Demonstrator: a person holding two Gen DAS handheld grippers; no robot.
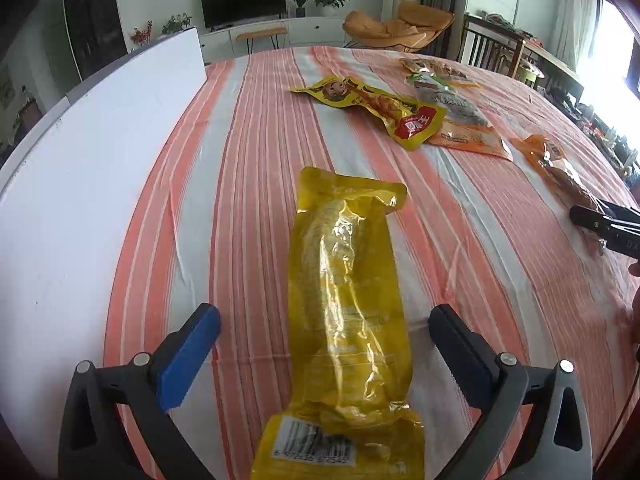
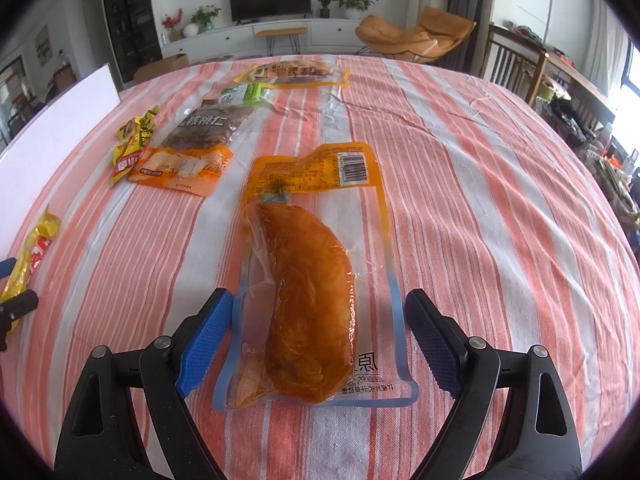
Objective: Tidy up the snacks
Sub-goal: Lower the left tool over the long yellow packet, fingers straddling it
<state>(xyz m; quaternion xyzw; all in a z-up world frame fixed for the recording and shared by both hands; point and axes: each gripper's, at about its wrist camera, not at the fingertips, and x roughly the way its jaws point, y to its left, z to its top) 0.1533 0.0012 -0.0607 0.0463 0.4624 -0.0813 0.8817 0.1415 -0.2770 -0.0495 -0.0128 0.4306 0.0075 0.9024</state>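
A long yellow vacuum pack of corn (image 1: 348, 300) lies flat on the striped tablecloth (image 1: 240, 140). My left gripper (image 1: 324, 312) stands open around its near half, and neither pad touches it. In the right wrist view an orange-trimmed clear pack of chicken breast (image 2: 312, 280) lies between the fingers of my right gripper (image 2: 320, 296), which is open with gaps on both sides. The corn pack (image 2: 32, 252) also shows at that view's left edge. The right gripper's dark finger (image 1: 600, 224) appears at the far right of the left wrist view, by the chicken pack (image 1: 560, 168).
Further back lie a yellow snack pack (image 1: 372, 108), a dark walnut pack (image 2: 208, 128) overlapping an orange pack (image 2: 184, 168), and a clear pack (image 2: 292, 72) near the far edge. A white board (image 1: 100, 160) stands along the table's left side. Chairs and a TV unit stand beyond.
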